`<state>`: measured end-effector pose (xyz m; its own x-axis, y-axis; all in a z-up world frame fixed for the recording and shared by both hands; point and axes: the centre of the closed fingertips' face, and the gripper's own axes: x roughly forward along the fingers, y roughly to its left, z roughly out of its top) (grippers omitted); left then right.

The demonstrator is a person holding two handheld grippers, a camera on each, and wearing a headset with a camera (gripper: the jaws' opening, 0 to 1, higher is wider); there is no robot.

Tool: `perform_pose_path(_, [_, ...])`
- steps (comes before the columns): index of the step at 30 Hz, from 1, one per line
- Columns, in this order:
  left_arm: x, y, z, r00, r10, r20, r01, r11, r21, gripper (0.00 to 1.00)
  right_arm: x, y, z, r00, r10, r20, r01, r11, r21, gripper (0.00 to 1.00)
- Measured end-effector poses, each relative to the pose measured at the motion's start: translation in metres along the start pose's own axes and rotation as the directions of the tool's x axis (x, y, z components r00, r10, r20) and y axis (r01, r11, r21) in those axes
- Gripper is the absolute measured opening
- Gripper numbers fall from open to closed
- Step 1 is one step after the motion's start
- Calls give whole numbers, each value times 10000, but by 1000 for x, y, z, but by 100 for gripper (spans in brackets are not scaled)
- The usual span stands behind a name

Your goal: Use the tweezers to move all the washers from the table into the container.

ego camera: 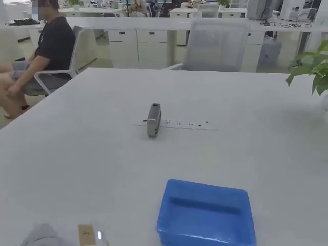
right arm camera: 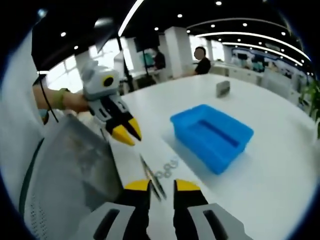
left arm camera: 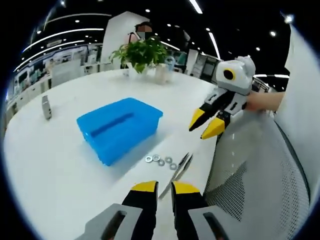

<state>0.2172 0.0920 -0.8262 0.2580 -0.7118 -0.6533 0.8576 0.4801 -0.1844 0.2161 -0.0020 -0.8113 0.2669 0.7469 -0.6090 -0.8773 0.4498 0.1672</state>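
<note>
1. Both claws are released and grasp nothing. The left gripper [left arm camera: 165, 188] shows its jaws slightly apart at the bottom of its view, and the right gripper [right arm camera: 162, 186] shows the same in its own.
2. The tweezers [left arm camera: 176, 172] lie flat at lower centre of the left gripper view, near the table [left arm camera: 60, 165] edge. The row of washers [left arm camera: 161, 160] lies just beside them, between them and the blue container [left arm camera: 131, 139] at centre left.
3. The container looks empty at bottom centre of the head view, so the step in hand is probably picking up the tweezers.
4. To do it well, come in low and level and clench across both tweezer arms around mid-length. Avoid sweeping the washers off the nearby edge.
</note>
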Motion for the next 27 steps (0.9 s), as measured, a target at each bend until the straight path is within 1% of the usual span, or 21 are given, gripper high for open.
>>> perform_pose_path(2, [4, 0, -8, 9981, -98, -610, 128, 9987, 496, 7, 2, 2, -3, 9998, 56, -172, -59, 9998, -171, 13])
perform_pose_path(3, [5, 3, -15, 9940, 68, -1092, 8, 9976, 699, 7, 3, 4, -3, 9997, 98, -208, -102, 9998, -189, 12])
perform_pose_path(4, [7, 4, -18, 9921, 77, -1255, 38, 9958, 915, 7, 4, 4, -4, 9997, 120, -228, -125, 9997, -204, 12])
perform_pose_path(6, [9, 3, -20, 9898, -38, -1424, 179, 9951, 977, 8, 5, 7, -5, 9994, 183, -298, -190, 9995, -233, 12])
perform_pose_path(7, [10, 3, -21, 9875, -23, -1574, 221, 9920, 1241, 7, 6, 8, -5, 9992, 226, -335, -236, 9994, -268, 12])
perform_pose_path(9, [11, 2, -24, 9830, 2, -1836, 293, 9871, 1576, 7, 7, 9, -7, 9989, 228, -407, -242, 9991, -344, 12])
perform_pose_path(12, [14, 2, -29, 9721, 134, -2342, 404, 9738, 2238, 5, 8, 9, -9, 9983, 183, -557, -212, 9985, -507, 12])
perform_pose_path(14, [17, 4, -30, 9684, 301, -2477, 278, 9735, 2269, 6, 9, 8, -10, 9978, 95, -650, -134, 9982, -588, 14])
perform_pose_path(15, [18, 3, -30, 9688, 239, -2467, 371, 9701, 2397, 7, 9, 8, -11, 9975, 53, -705, -99, 9979, -644, 15])
perform_pose_path(17, [18, 2, -31, 9635, 215, -2669, 509, 9639, 2615, 4, 9, 7, -12, 9969, 15, -785, -75, 9971, -752, 14])
perform_pose_path(18, [19, 2, -32, 9587, 254, -2832, 603, 9552, 2896, 3, 10, 6, -13, 9964, 15, -844, -85, 9966, -820, 14])
perform_pose_path(20, [19, 4, -37, 9459, 380, -3222, 738, 9418, 3279, 2, 10, 5, -15, 9955, -13, -950, -73, 9959, -902, 14])
perform_pose_path(21, [21, 3, -31, 9531, 401, -2999, 753, 9285, 3636, 0, 11, 5, -17, 9947, -45, -1027, -56, 9952, -981, 14])
perform_pose_path(22, [18, 2, -36, 9419, 426, -3333, 787, 9363, 3422, 0, 11, 5, -18, 9941, -28, -1086, -86, 9945, -1045, 14])
perform_pose_path(23, [19, 3, -34, 9425, 439, -3314, 811, 9317, 3540, 0, 12, 5, -19, 9933, -42, -1151, -89, 9936, -1129, 14])
perform_pose_path(24, [19, 2, -34, 9392, 408, -3410, 915, 9273, 3630, 0, 12, 5, -19, 9930, -61, -1177, -81, 9927, -1201, 14])
perform_pose_path(25, [19, 2, -35, 9342, 413, -3545, 1085, 9135, 3922, 0, 14, 5, -21, 9918, -27, -1279, -137, 9917, -1277, 14])
perform_pose_path(26, [20, 1, -35, 9316, 421, -3611, 1148, 9084, 4021, 0, 15, 6, -22, 9908, -26, -1353, -157, 9909, -1337, 14])
perform_pose_path(27, [21, 0, -35, 9282, 454, -3694, 1187, 9047, 4093, 0, 16, 6, -24, 9892, -42, -1462, -188, 9877, -1555, 14])
